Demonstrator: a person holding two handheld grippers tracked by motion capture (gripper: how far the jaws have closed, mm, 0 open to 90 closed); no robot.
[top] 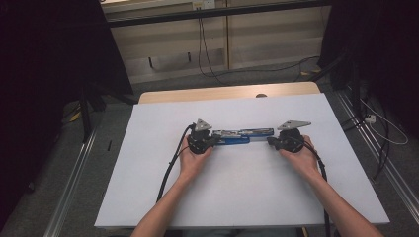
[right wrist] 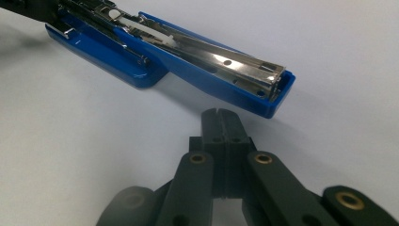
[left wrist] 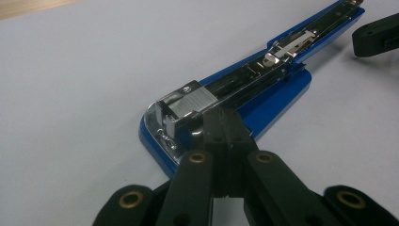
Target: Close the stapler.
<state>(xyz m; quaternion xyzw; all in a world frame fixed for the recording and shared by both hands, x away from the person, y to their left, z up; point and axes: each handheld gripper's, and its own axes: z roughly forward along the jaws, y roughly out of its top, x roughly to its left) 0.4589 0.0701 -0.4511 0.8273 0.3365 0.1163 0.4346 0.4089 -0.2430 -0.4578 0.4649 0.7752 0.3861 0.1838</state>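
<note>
Blue stapler (top: 240, 136) lies swung open between both clenched grippers, long axis running jaw to jaw; left gripper (left wrist: 225, 123) touches its base end, right gripper (right wrist: 225, 117) sits just short of the lid tip

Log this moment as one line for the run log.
stapler: opened flat on table | left gripper: shut, tips at its staple end | right gripper: shut, just short of its other end

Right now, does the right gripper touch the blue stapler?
Apart. In the right gripper view, white table shows between the shut right gripper and the blue stapler.
</note>
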